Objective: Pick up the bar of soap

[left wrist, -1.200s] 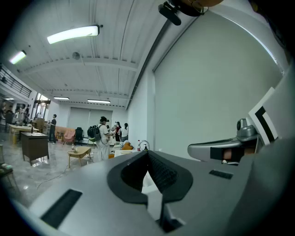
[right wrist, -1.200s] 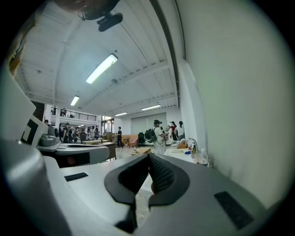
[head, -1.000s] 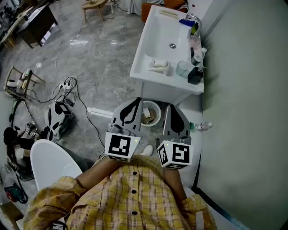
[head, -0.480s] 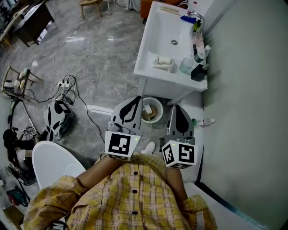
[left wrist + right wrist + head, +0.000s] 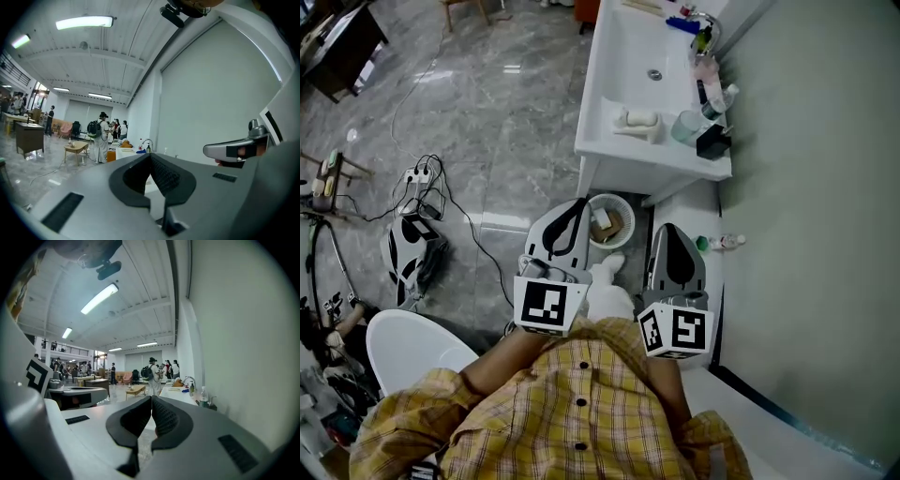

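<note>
A pale bar of soap (image 5: 639,119) lies on a white dish at the front rim of the white sink (image 5: 609,56), at the top of the head view. Both grippers hang well short of it, held close to my body and pointing towards the sink. My left gripper (image 5: 578,204) is shut with nothing between its pads, and its own view shows the jaws (image 5: 151,157) closed. My right gripper (image 5: 667,228) is shut and empty too, its jaws (image 5: 151,398) meeting. The soap cannot be made out in either gripper view.
A round waste bin (image 5: 609,220) stands under the sink. A cup (image 5: 684,125), a black holder (image 5: 710,141) and bottles sit along the sink's right side by the wall. A small bottle (image 5: 722,242) lies on the floor. Cables and a power strip (image 5: 417,176) lie left, near a white seat (image 5: 408,342).
The sink and bin have drawn closer to the grippers as the person steps forward; a white shoe now shows between the grippers. Both grippers stay shut.
</note>
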`<state>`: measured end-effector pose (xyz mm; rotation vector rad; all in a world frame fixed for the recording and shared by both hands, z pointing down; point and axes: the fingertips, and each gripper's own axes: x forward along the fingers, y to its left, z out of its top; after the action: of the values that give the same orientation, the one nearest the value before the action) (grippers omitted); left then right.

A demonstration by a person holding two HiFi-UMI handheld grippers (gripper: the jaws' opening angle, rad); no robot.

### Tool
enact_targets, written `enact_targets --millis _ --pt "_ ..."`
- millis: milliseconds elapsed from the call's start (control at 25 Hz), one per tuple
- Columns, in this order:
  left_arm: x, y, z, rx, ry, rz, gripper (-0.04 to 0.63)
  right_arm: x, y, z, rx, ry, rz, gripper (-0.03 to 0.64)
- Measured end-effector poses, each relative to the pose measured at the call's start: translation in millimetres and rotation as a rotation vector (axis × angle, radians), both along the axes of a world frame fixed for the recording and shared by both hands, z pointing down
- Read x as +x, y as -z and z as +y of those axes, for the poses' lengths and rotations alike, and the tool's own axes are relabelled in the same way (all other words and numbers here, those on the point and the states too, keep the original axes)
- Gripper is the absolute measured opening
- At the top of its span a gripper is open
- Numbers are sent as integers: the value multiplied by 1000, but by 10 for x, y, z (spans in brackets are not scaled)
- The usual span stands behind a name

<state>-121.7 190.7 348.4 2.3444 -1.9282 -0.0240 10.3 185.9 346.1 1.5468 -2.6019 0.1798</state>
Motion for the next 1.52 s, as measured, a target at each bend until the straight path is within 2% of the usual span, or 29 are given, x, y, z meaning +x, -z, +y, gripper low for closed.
enact_targets --millis 120,360,600,680,760,1000,1200,1360,1520 --pt "9 0 -268 18 3 -23 9 -53 -39 -277 5 27 -24 18" --pt "125 0 -983 -24 0 -90 9 95 -56 -1074 -32 17 -28 18" --pt "400 -91 -1733 -66 -6 -126 9 295 -146 -1820 -61 29 -38 18" --pt "478 -86 -1952 -58 1 -131 9 351 -175 -2013 -69 42 -41 18" --pt "552 -81 -2151 -49 12 -130 9 416 -210 -2184 -79 52 -46 18" --pt "756 -219 -2558 -124 15 -182 9 565 -380 -2545 -123 77 -69 18" --pt "802 -278 -2812 -130 3 -201 9 608 -505 -2801 -153 59 -73 18" --pt "733 -346 -3021 -142 -34 -205 10 528 -584 -2944 -173 41 -47 18" --pt "716 -432 -3331 -161 -145 -268 10 486 -543 -3118 -170 15 -24 18"
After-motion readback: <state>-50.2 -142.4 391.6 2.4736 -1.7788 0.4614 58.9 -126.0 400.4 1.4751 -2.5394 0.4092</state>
